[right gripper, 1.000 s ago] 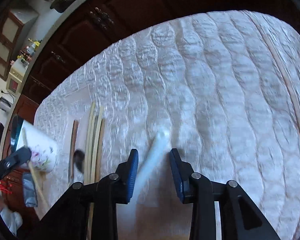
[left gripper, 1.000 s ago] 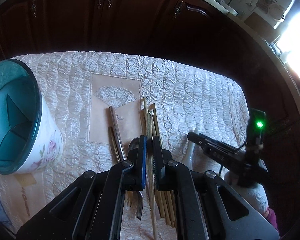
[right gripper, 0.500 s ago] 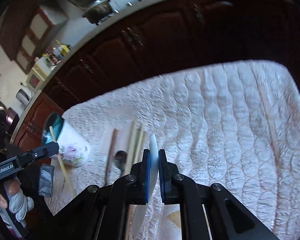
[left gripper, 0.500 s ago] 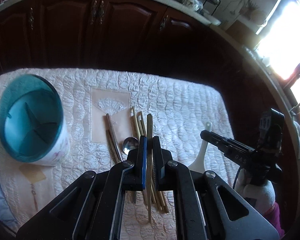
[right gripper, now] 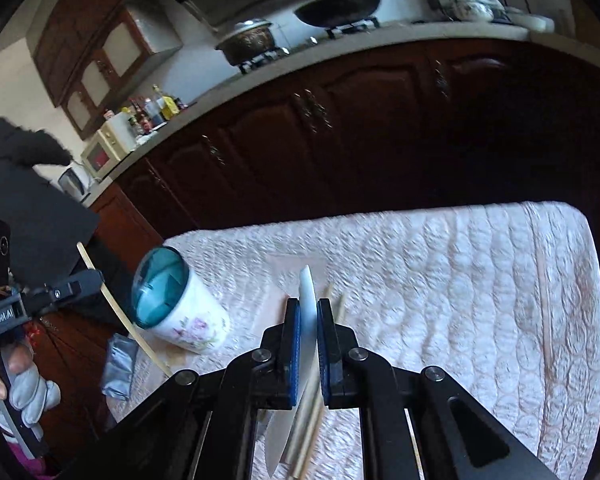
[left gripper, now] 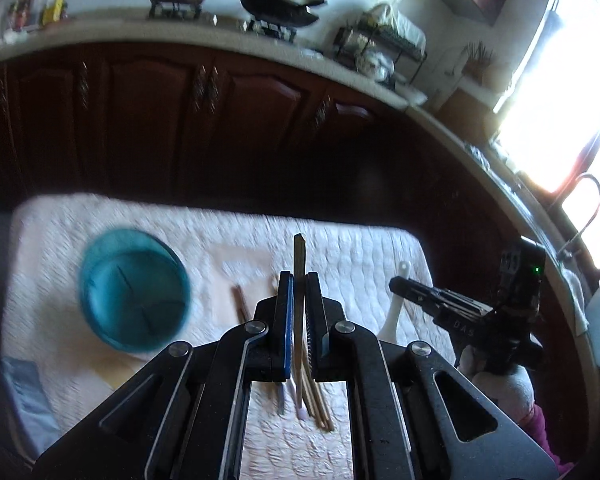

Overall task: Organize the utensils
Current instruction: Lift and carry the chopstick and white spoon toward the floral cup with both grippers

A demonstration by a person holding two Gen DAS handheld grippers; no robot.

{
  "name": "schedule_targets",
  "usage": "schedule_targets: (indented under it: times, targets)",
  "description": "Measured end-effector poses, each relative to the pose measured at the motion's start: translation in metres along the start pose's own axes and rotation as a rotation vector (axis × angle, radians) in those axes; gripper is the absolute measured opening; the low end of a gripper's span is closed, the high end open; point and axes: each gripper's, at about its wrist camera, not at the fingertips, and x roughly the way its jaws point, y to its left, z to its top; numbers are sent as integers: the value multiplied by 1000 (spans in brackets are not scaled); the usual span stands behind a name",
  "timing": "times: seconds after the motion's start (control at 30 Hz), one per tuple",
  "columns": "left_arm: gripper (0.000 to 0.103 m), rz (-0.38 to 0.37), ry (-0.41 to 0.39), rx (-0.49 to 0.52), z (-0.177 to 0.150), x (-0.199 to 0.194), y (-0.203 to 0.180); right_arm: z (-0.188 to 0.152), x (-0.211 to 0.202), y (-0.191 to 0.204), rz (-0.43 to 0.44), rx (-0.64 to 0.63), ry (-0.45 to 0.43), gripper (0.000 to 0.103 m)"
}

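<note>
Left gripper [left gripper: 299, 280] clamps a thin bamboo chopstick [left gripper: 299, 256]; right gripper [right gripper: 308, 312] clamps a white plastic spoon [right gripper: 308, 320], both above the quilted cloth [right gripper: 440, 280]; teal-lined floral cup [right gripper: 180, 312] at ten o'clock

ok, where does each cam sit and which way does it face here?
Left wrist: on the left gripper, looking down along its fingers, shut on a chopstick, over the quilted cloth; the right gripper and its gloved hand show at right.
Right wrist: on the right gripper, shut on a white spoon; the left gripper and gloved hand show at left.
Shared: teal-rimmed cup, cloth, dark cabinets.
</note>
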Motion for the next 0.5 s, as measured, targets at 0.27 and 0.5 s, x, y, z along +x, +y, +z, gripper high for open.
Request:
schedule_targets:
  times: [0.27, 0.5]
  targets:
    - [4, 114, -90, 63, 47, -39, 13, 35, 12, 51, 80, -62, -37, 7]
    - [4, 196, -102, 103, 68, -41, 30, 48, 40, 83, 119, -87, -26, 7]
